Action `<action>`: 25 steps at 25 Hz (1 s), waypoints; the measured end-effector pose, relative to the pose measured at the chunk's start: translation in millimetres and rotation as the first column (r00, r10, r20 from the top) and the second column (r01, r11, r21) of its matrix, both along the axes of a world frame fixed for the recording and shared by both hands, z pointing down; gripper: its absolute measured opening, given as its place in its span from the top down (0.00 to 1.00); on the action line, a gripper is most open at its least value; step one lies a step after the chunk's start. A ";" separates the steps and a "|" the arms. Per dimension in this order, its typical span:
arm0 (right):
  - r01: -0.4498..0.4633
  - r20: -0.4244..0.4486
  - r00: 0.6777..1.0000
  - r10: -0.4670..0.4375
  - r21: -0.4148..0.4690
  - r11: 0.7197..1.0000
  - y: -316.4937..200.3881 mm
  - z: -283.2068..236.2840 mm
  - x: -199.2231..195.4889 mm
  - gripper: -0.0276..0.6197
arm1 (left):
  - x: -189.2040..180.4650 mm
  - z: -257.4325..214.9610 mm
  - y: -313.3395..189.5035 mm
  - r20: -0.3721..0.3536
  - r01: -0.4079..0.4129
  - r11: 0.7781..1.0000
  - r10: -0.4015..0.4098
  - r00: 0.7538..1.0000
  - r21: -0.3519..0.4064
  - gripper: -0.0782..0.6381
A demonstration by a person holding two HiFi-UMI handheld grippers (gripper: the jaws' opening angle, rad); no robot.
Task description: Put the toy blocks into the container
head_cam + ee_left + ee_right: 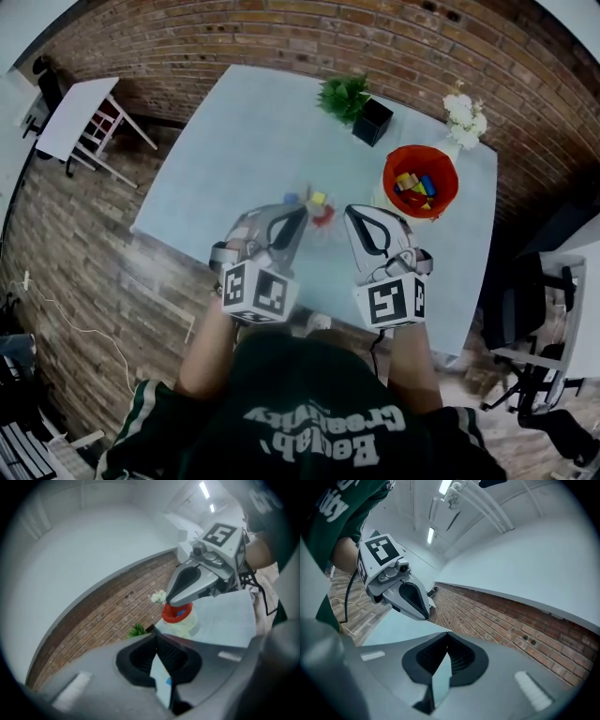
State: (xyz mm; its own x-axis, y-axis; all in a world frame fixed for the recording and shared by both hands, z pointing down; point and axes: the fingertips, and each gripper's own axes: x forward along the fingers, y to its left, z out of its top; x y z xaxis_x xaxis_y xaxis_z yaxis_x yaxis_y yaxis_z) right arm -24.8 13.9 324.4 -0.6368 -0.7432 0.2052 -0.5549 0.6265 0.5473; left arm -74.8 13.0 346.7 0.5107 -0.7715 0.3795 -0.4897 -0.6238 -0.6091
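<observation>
Blocks just ahead, between left gripper and right gripper, jaws closed, empty; bucket right of blocks.

Soft, even, cool light fills all three views, and ceiling strip lights glow bright in both gripper views. Fisheye bending curves the brick wall, and the corners of the gripper views go black. The toy blocks on the pale worktop look blurred.
</observation>
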 end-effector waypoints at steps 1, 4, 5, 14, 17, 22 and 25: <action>0.003 0.002 1.000 -0.003 -0.005 1.000 -3.3 1.9 -2.1 0.95 | -2.5 1.5 -3.4 0.002 0.005 1.000 -0.005 1.000 -0.004 0.89; 0.002 0.003 1.000 -0.002 -0.019 1.000 -17.0 6.4 -5.9 0.95 | -6.5 6.7 -16.8 0.006 0.003 1.000 -0.003 1.000 -0.018 0.89; 0.000 0.005 1.000 0.000 -0.022 1.000 -21.9 7.5 -7.6 0.95 | -7.6 9.3 -21.5 0.010 -0.003 1.000 0.003 1.000 -0.024 0.89; -0.062 -0.010 0.998 0.062 -0.064 0.996 -70.1 20.1 -33.0 0.95 | -29.6 27.3 -72.4 0.015 -0.077 0.994 0.079 0.997 -0.077 0.89; -0.090 -0.012 0.996 0.090 -0.077 0.993 -86.0 24.5 -38.1 0.95 | -35.1 36.5 -87.1 0.021 -0.105 0.990 0.107 0.994 -0.098 0.89; -0.130 -0.012 0.992 0.129 -0.102 0.986 -107.7 34.1 -40.5 0.95 | -36.6 50.3 -107.6 0.027 -0.149 0.980 0.154 0.988 -0.132 0.89; -0.148 -0.018 0.989 0.147 -0.121 0.982 -117.4 42.6 -41.4 0.95 | -38.5 66.2 -117.3 0.040 -0.173 0.970 0.182 0.983 -0.172 0.88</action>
State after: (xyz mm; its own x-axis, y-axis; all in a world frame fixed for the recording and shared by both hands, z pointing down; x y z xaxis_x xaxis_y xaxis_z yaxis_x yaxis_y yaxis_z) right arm -66.2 -103.4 367.0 -0.5198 -0.7982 0.3046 -0.6417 0.6001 0.4776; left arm -113.3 -104.3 412.9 0.6085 -0.5939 0.5263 -0.3309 -0.7927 -0.5120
